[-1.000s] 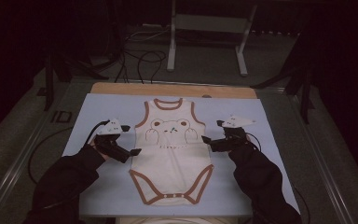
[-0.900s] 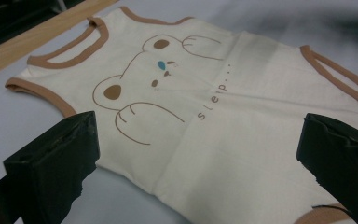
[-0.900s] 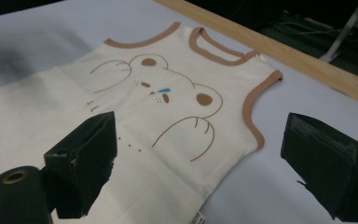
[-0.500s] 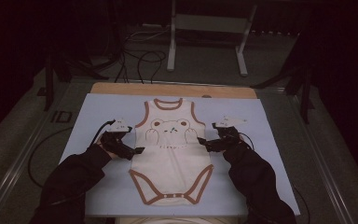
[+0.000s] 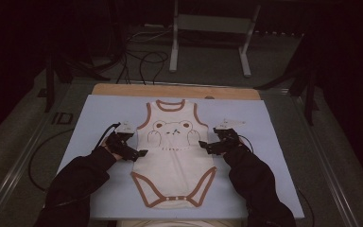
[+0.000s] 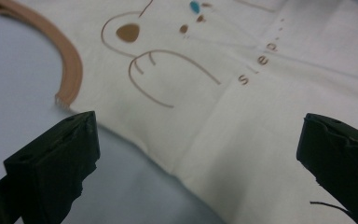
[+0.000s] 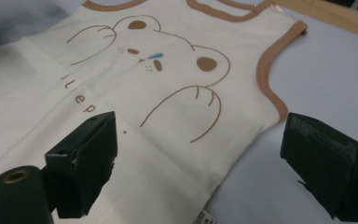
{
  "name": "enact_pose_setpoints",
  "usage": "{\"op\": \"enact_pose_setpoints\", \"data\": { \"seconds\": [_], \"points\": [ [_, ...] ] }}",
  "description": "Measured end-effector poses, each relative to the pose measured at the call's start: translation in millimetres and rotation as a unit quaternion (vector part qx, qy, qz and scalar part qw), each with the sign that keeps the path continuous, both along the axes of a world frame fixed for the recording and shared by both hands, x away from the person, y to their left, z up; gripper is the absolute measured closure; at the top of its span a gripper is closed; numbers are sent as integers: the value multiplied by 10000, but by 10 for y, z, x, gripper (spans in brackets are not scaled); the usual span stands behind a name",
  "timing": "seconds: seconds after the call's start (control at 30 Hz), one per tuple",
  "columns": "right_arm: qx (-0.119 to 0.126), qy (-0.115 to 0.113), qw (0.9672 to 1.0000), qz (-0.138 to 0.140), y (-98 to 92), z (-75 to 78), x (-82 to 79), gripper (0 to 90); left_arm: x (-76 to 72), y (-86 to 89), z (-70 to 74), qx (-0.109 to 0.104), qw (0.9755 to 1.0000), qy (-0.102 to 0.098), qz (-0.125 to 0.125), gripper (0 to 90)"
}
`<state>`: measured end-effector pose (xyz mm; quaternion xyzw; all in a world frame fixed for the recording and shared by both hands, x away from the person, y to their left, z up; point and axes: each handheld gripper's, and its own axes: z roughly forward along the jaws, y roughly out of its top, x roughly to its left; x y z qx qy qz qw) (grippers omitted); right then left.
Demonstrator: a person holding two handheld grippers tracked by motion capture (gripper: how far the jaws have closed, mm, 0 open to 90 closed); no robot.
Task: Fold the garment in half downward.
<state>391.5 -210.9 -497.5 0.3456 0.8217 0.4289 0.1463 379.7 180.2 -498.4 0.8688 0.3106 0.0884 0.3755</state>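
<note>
One bodysuit [image 5: 173, 153] is seen laid flat, front up, on a pale blue mat [image 5: 90, 113], between the two grippers. A bear face [image 7: 168, 56] with two brown ears, two raised paws and a small blue mark by the nose is printed on its chest; beneath it, brown letters [image 6: 257, 63] are read as "slep" with dots trailing after, though the whole word cannot be made out. A small tag [image 7: 204, 218] is seen at the side seam near the right gripper, its print too small to be read. The left gripper [image 5: 141, 153] is held released at the bodysuit's left side edge, one jaw over the mat and one over the cloth. The right gripper [image 5: 203, 145] is likewise spread wide astride the right side edge. Nothing is gripped by either. A wooden strip [image 5: 123, 90] is seen beyond the mat's far edge.
</note>
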Motion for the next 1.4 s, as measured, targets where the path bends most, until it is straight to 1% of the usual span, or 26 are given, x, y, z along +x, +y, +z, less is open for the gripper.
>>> {"op": "enact_pose_setpoints", "data": {
  "seconds": [0.07,0.17,0.2,0.27,0.33,0.37,0.4,0.43,0.5,0.57,0.6,0.67,0.73,0.77,0.83,0.87,0.9,0.93,0.97,1.03,1.1,1.13,1.17,1.2,1.23,1.4],
  "points": [
    [29,126,9999,-31,-3,-27,21,108,10,-13,-20,50,10000,56,16,0],
    [19,188,9998,-75,-4,-61,40,108,20,-44,-46,156,9998,133,3,0],
    [16,213,9997,-76,-2,-72,50,108,22,-57,-53,156,9997,188,-1,0],
    [-6,284,9995,-108,10,-92,59,108,30,-80,-64,277,9994,219,-4,0],
    [-104,313,9993,-195,35,-114,70,107,41,-108,-79,415,9988,262,91,0],
    [-162,331,9991,-207,47,-123,76,107,46,-114,-84,431,9986,284,86,0],
    [-154,367,9991,-169,55,-138,81,107,50,-124,-89,426,9986,298,109,0],
    [-151,422,9988,-170,62,-151,91,108,56,-132,-94,472,9984,273,123,0],
    [-204,462,9984,-268,58,-172,114,138,69,-142,-96,505,9981,279,220,0],
    [-115,577,9977,-335,48,-186,141,155,84,-143,-96,471,9981,302,275,0],
    [-134,589,9975,-364,44,-192,153,171,90,-144,-97,504,9978,298,320,0],
    [-139,653,9971,-354,41,-207,176,188,104,-137,-98,483,9976,332,367,8],
    [-159,709,9967,-364,42,-223,194,226,108,-141,-102,577,9969,266,463,36],
    [-186,700,9968,-347,45,-234,202,246,110,-138,-102,575,9969,248,476,56],
    [-338,661,9965,-387,60,-242,209,308,122,-130,-102,570,9967,233,529,158],
    [-370,647,9965,-386,63,-243,213,331,131,-125,-107,576,9966,227,548,171],
    [-370,647,9965,-386,63,-243,213,331,131,-125,-107,576,9966,227,548,220],
    [-460,623,9961,-424,70,-243,220,407,144,-116,-111,549,9965,187,607,267],
    [-507,614,9961,-392,77,-244,219,410,153,-110,-114,531,9965,182,613,309],
    [-620,595,9954,-421,88,-248,221,458,169,-110,-127,523,9963,217,643,341],
    [-643,614,9951,-431,90,-239,222,492,178,-113,-137,596,9953,199,739,366],
    [-677,607,9949,-440,91,-236,221,513,183,-109,-140,603,9953,212,731,382],
    [-759,565,9946,-434,95,-234,217,533,186,-113,-152,663,9948,221,737,392],
    [-788,548,9945,-410,101,-232,210,554,186,-113,-159,698,9944,233,762,391],
    [-783,558,9946,-395,104,-230,207,581,187,-113,-160,666,9943,256,787,393],
    [-865,583,9943,-216,140,-211,198,709,195,-129,-153,690,9943,312,755,434]
  ]
}}
